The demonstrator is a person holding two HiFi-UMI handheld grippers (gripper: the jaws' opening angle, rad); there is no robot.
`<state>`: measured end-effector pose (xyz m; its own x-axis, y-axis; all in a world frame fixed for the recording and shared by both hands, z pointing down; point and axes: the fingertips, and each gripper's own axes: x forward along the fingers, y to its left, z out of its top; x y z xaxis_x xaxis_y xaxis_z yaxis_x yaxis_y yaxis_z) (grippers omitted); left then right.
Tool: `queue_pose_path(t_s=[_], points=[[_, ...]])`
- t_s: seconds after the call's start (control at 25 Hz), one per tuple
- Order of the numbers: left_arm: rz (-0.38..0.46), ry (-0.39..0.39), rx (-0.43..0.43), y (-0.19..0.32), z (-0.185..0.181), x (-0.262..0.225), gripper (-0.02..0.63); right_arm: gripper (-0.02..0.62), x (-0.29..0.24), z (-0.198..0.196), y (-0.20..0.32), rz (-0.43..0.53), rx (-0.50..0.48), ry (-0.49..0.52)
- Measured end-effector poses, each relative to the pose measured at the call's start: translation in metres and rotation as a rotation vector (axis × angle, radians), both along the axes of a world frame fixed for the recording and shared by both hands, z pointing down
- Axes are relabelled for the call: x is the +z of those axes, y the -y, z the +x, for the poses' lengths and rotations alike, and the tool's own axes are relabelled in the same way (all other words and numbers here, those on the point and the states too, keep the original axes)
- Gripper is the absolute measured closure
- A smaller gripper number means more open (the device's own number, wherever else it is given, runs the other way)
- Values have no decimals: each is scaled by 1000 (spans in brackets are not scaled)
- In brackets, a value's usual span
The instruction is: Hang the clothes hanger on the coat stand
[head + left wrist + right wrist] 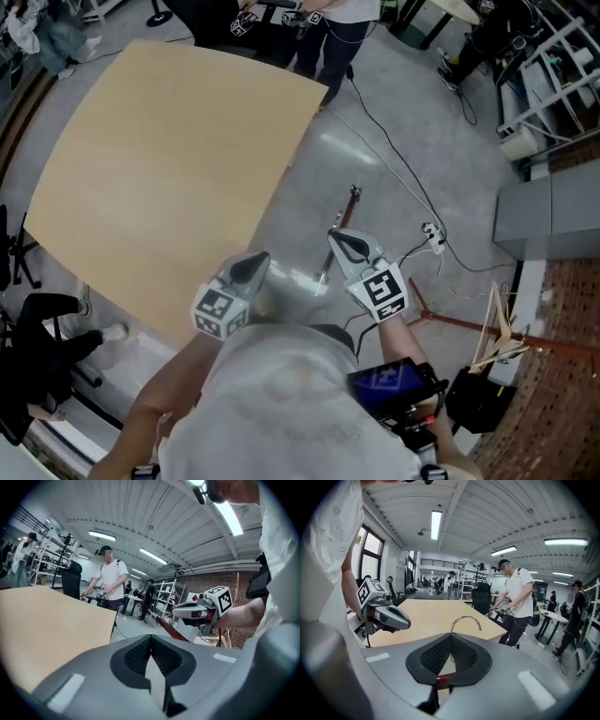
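Observation:
My right gripper [334, 236] is shut on a red-brown clothes hanger beside its metal hook. In the right gripper view the hook [466, 617] curves up just past the closed jaws [451, 639], and a bit of the red body [446, 681] shows beneath them. One hanger arm [343, 230] slants away below the gripper and shows as a red bar [171, 629] in the left gripper view. My left gripper [257, 260] hovers over the table's near edge, shut with nothing in it [151, 641]. The wooden coat stand [501, 328] stands at the lower right by the brick wall [237, 590].
A large beige table [169, 169] fills the left. Cables [403, 178] and a power strip [432, 234] lie on the grey floor ahead. A long red-brown bar [469, 324] runs toward the stand. A person [323, 28] stands beyond the table. White shelving [553, 66] stands far right.

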<state>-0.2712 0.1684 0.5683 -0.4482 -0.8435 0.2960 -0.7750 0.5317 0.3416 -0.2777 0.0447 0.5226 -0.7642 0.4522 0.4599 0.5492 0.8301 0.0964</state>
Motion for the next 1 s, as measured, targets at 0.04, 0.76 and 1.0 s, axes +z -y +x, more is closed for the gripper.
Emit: queue_pose_path(t_s=[0.04, 0.76, 1.0], points=[[-3, 4, 34, 12, 7, -1, 604, 583, -1, 11, 10, -3, 30, 4], [-37, 44, 403, 211, 192, -21, 604, 583, -26, 232, 190, -38, 394, 103], [-23, 73, 509, 276, 238, -34, 604, 583, -38, 293, 242, 11, 495, 130]])
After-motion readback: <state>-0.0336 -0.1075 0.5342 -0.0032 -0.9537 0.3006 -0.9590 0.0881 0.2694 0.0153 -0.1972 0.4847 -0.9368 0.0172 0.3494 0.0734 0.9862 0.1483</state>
